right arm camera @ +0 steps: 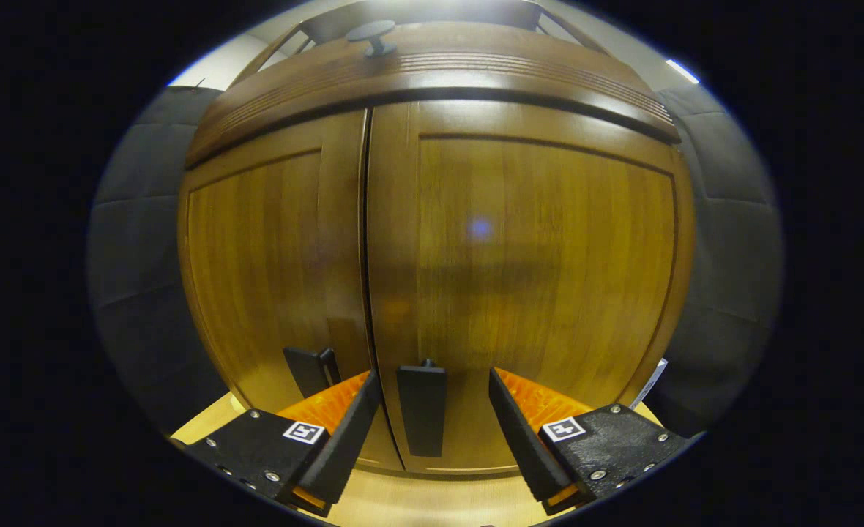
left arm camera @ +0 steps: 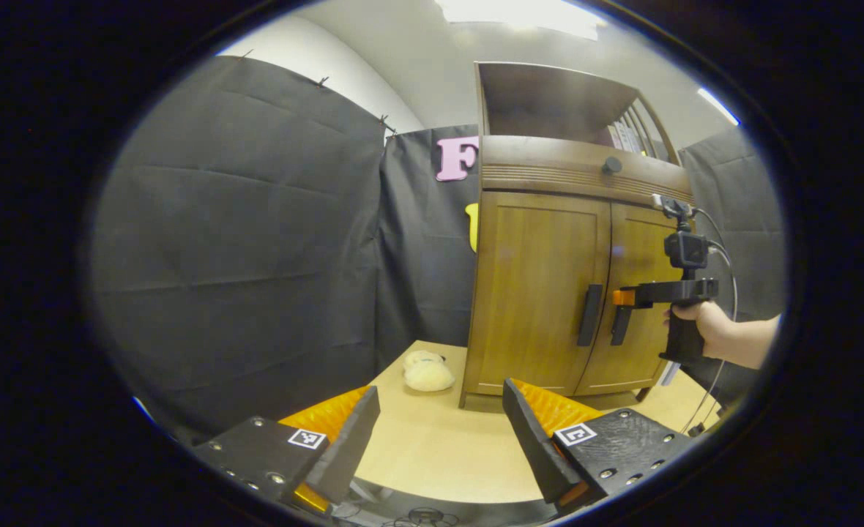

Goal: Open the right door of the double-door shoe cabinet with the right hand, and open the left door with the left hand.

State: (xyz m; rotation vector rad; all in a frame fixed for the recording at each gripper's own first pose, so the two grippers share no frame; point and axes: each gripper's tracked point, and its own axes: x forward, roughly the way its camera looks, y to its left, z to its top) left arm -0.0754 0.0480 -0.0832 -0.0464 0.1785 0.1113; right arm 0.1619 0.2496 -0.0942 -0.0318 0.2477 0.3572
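The wooden shoe cabinet [left arm camera: 542, 285] stands on a light floor with both doors closed. Its left door [left arm camera: 538, 293] carries a dark vertical handle [left arm camera: 589, 315], and the right door [left arm camera: 633, 307] has a matching handle [left arm camera: 620, 327]. A hand holds my right gripper [left arm camera: 624, 297] at the right door's handle. In the right gripper view the right door [right arm camera: 542, 249] is close up. My right gripper [right arm camera: 433, 380] is open, with the right handle [right arm camera: 422, 410] between its fingers and gaps on both sides. The left handle [right arm camera: 311, 369] sits beside it. My left gripper [left arm camera: 439, 432] is open, well short of the cabinet.
A cream plush thing [left arm camera: 427, 373] lies on the floor by the cabinet's left corner. Above the doors is a drawer with a round knob [left arm camera: 611, 165], topped by an open shelf [left arm camera: 556, 102]. Black cloth walls [left arm camera: 241, 241] close in the left and back.
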